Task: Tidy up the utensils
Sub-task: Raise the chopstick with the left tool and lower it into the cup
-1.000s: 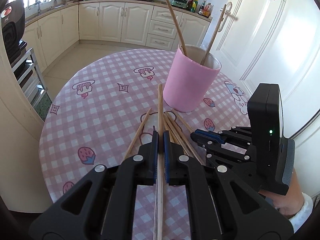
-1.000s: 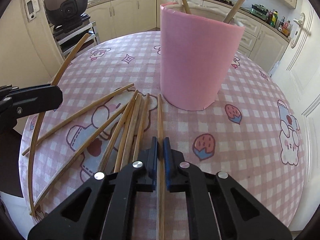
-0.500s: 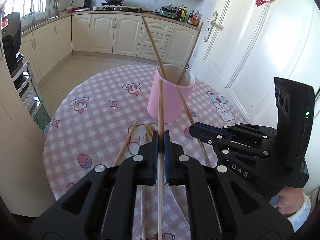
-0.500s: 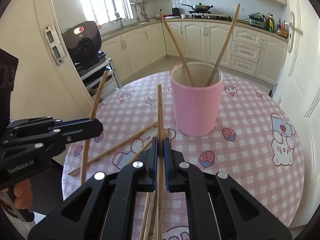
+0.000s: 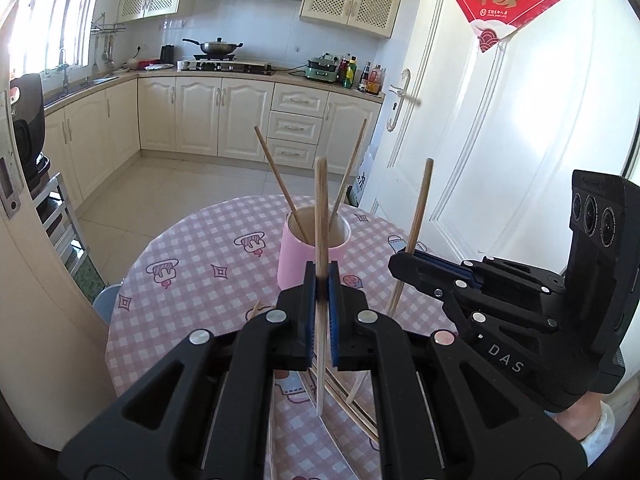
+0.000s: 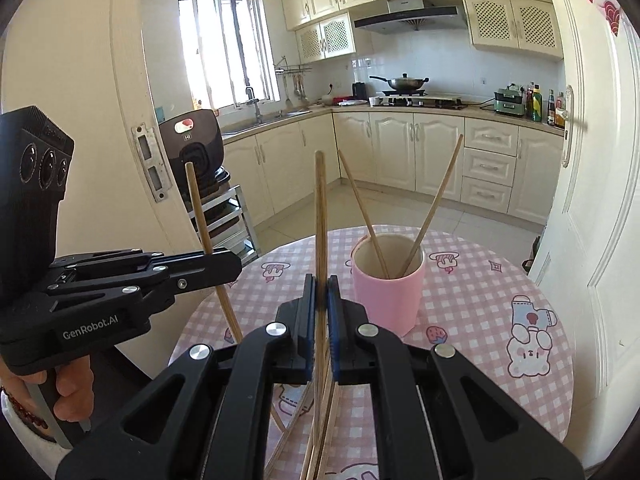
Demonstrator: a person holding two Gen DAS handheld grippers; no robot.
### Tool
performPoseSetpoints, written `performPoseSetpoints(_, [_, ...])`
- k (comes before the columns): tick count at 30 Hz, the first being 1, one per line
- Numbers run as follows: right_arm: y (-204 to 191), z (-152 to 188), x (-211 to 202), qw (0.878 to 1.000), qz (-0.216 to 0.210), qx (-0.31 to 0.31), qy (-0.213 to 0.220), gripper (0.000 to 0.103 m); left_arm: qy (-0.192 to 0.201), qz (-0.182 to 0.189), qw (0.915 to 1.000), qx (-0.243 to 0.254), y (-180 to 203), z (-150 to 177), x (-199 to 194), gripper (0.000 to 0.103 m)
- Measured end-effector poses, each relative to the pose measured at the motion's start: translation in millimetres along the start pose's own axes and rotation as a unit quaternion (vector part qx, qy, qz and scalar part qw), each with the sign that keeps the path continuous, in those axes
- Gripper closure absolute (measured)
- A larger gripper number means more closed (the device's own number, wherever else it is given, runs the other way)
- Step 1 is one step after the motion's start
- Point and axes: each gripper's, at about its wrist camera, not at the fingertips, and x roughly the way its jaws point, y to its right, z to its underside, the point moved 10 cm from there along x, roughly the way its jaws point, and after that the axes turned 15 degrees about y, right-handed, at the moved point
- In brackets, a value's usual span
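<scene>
A light, stiff, slippery wooden chopstick [image 5: 320, 208] was clamped mid-shaft in the closed left gripper [image 5: 320, 292], another chopstick [image 6: 319, 216] likewise in the closed right gripper [image 6: 319, 292], near the pink cup [image 6: 387, 296].

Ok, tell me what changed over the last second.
Both grippers rose off the table, the left gripper and the right gripper each lifting its clamped chopstick from lying flat to nearly upright. Unchanged: pink cup with two chopsticks, both grips shut.
</scene>
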Motion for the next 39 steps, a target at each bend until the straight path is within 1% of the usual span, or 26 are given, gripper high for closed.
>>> performPoseSetpoints(7, [5,-11,-3,1.0,0.005,-0.003,0.017,0.099,0.018,-0.006,0.9998,0.005,0,-21,1,0.097])
performPoseSetpoints(9, [7,-19,-3,1.0,0.008,-0.006,0.025,0.099,0.025,-0.008,0.9996,0.005,0,-29,3,0.097])
performPoseSetpoints(12, [12,-39,-5,0.999,0.014,-0.003,0.052,0.099,0.044,-0.007,0.999,-0.009,1,-45,10,0.097])
performPoseSetpoints(14, [15,-54,-6,0.997,0.019,0.0,0.074,0.099,0.054,-0.014,0.9982,-0.022,-3,-57,14,0.097])
performPoseSetpoints(18, [22,-87,-5,0.992,0.032,0.001,0.119,0.099,0.087,-0.024,0.9953,-0.035,-6,-85,25,0.097])
performPoseSetpoints(21, [28,-105,1,0.989,0.045,-0.006,0.137,0.099,0.096,-0.023,0.9942,-0.041,-5,-99,35,0.097])
performPoseSetpoints(25, [34,-119,9,0.986,0.061,-0.02,0.154,0.099,0.119,-0.029,0.9914,-0.046,-7,-116,46,0.097])
performPoseSetpoints(27, [37,-123,14,0.984,0.066,-0.025,0.163,0.099,0.131,-0.038,0.9896,-0.045,-10,-123,52,0.097])
performPoseSetpoints(29, [41,-123,18,0.983,0.075,-0.033,0.167,0.099,0.135,-0.033,0.9888,-0.053,-11,-125,56,0.097])
performPoseSetpoints(31, [45,-123,19,0.981,0.08,-0.036,0.175,0.099,0.143,-0.032,0.9875,-0.058,-13,-124,61,0.097])
performPoseSetpoints(34, [52,-116,24,0.98,0.084,-0.037,0.176,0.099,0.148,-0.037,0.9867,-0.054,-17,-121,68,0.097])
performPoseSetpoints(36, [58,-109,31,0.982,0.086,-0.036,0.166,0.099,0.148,-0.038,0.9867,-0.054,-18,-117,72,0.097])
performPoseSetpoints(39, [64,-101,37,0.983,0.09,-0.034,0.155,0.099,0.146,-0.028,0.9868,-0.063,-18,-120,74,0.097])
